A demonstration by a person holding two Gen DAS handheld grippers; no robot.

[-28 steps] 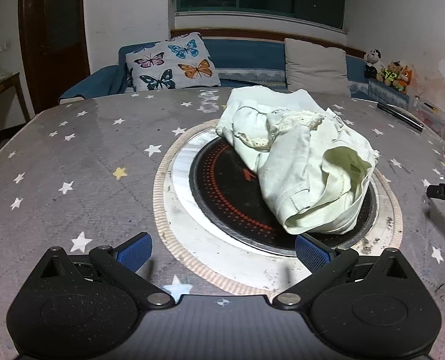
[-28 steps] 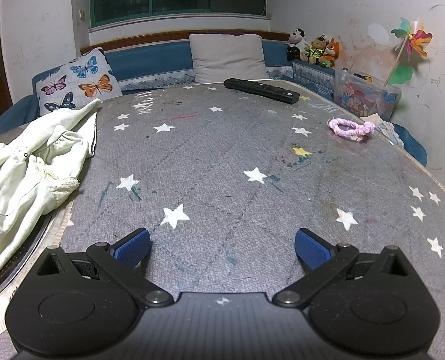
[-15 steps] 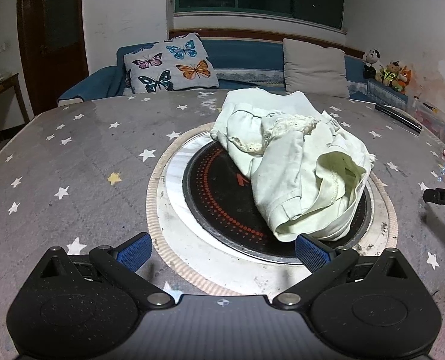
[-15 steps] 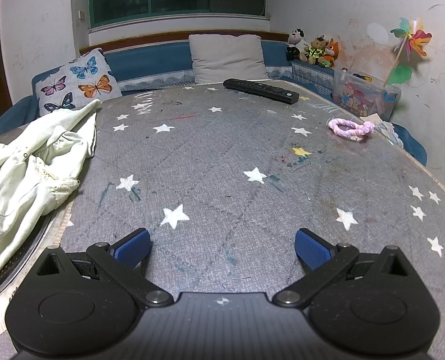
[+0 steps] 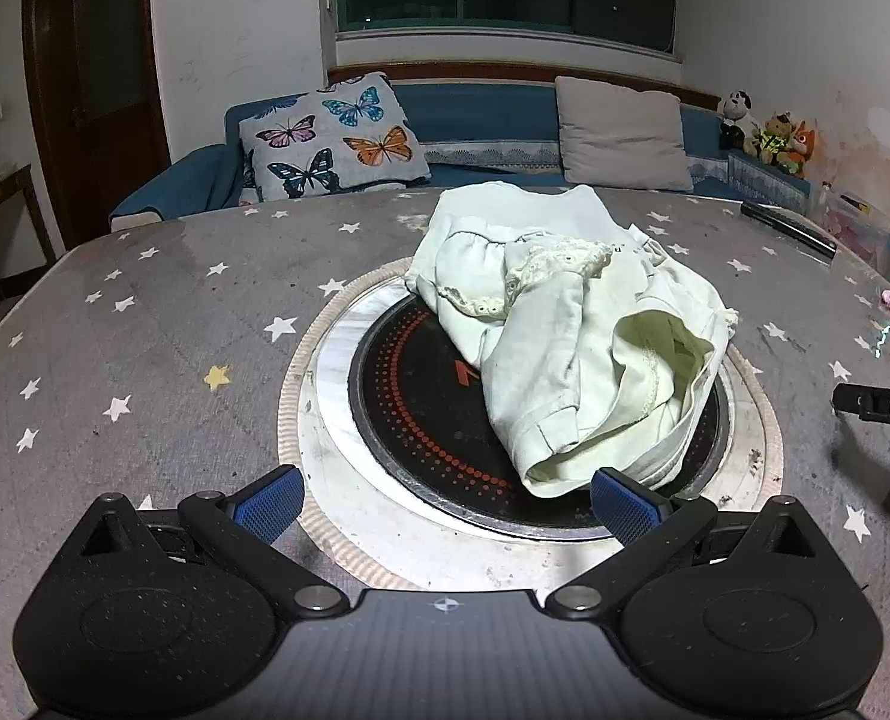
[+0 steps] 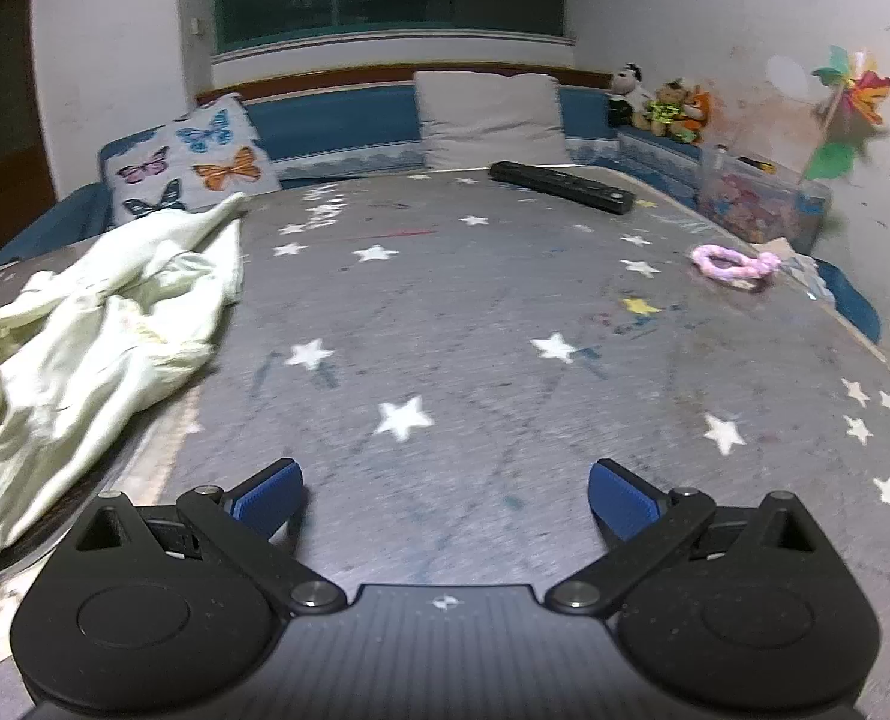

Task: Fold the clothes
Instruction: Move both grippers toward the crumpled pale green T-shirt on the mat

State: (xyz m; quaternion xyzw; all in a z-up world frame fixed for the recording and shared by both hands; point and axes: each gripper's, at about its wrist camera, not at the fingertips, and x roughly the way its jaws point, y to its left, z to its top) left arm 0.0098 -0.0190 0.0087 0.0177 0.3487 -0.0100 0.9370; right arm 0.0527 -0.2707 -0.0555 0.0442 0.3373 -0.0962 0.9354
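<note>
A crumpled pale green garment (image 5: 571, 324) with lace trim lies in a heap on the round black cooktop (image 5: 421, 414) set into the table. My left gripper (image 5: 445, 504) is open, just short of the heap's near edge, holding nothing. The right wrist view has the same garment (image 6: 91, 336) at the left, its edge draped onto the star-print tablecloth (image 6: 475, 324). My right gripper (image 6: 445, 498) is open over bare cloth, to the right of the garment and apart from it. Part of the right gripper's body (image 5: 883, 408) shows at the right edge of the left wrist view.
A black remote (image 6: 562, 186) and a pink braided ring (image 6: 733, 261) lie at the far right of the table. A clear toy box (image 6: 757, 204) and a pinwheel (image 6: 853, 102) stand beyond. A blue sofa with a butterfly pillow (image 5: 334, 141) runs behind the table.
The left gripper has drawn back and risen a little, so the garment looks farther away. The right gripper has lifted and is moving, blurring its view. Both stayed open.
</note>
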